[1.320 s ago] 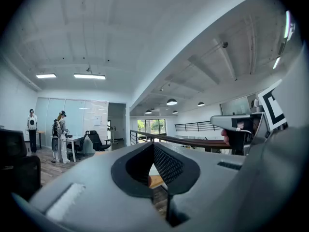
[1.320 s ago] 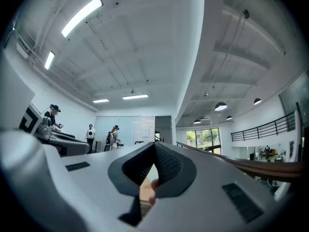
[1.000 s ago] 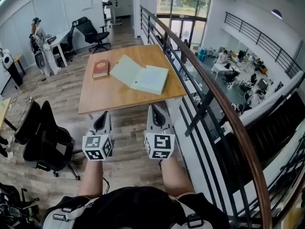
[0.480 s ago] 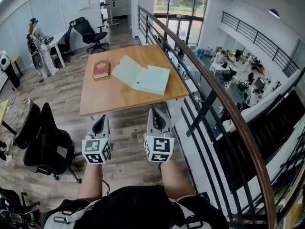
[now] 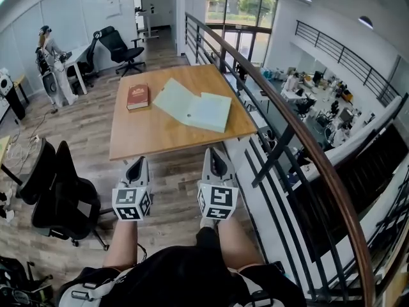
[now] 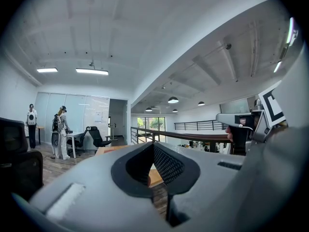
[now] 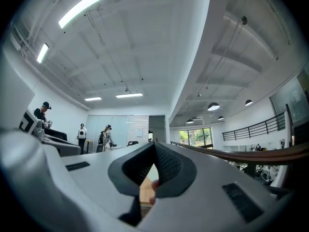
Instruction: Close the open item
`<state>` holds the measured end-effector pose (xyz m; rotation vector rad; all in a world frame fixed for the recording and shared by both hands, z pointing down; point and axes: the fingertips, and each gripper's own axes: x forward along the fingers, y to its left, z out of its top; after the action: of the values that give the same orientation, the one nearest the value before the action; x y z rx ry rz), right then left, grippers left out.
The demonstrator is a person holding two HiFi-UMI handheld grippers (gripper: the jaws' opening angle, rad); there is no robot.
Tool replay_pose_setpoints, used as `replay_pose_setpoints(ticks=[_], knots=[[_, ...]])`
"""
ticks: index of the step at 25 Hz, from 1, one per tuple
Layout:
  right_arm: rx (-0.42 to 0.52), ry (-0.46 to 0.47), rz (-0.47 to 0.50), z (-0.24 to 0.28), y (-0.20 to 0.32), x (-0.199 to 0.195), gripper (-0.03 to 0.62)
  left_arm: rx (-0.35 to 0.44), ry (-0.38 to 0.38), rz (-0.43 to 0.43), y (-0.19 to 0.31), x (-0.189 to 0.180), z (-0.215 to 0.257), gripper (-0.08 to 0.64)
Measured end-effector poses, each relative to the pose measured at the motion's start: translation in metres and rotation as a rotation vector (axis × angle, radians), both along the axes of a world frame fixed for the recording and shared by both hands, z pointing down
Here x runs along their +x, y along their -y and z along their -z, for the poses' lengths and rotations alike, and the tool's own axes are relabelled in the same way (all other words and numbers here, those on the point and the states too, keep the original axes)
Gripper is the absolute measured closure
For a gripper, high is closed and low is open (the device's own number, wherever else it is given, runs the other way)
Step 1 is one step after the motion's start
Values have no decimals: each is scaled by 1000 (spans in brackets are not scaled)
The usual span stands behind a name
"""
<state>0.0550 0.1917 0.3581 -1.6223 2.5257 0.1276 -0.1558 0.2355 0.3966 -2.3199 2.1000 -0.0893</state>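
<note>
The left claw and right claw are pressed together, empty, short of the worktop, likely just approaching. The open book lies on that worktop beside a closed red book.

Pale green matt paper across the open book. Dull red hard cover with a faint gold-toned design on the red book. Smooth satin wood on the table. Matt grey moulded plastic on left gripper and right gripper, with black dimpled pads. Glossy brown wood along the handrail, black painted metal below. Grainy wood-look planks on the floor.
</note>
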Motion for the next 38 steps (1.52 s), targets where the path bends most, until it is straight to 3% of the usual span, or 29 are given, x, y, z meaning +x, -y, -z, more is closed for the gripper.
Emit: replay_pose_setpoints(ticks=[9,12,22,31,38], knots=[[19,-2,3,-4,58,-10,594,6,-56,26,54,-23,-2,565],[22,-1,-5,-7,90,-9,594,17,-25,28,84,-23,0,565],[8,-6,-5,-15,223,-2,594,-19,-15,37,221,-20,-9,565],[-46,10,-9,-26,342,16,594,-60,42,10,340,9,-10,565],[-83,8,16,-39,422,20,594,-99,35,42,418,8,-22,565]])
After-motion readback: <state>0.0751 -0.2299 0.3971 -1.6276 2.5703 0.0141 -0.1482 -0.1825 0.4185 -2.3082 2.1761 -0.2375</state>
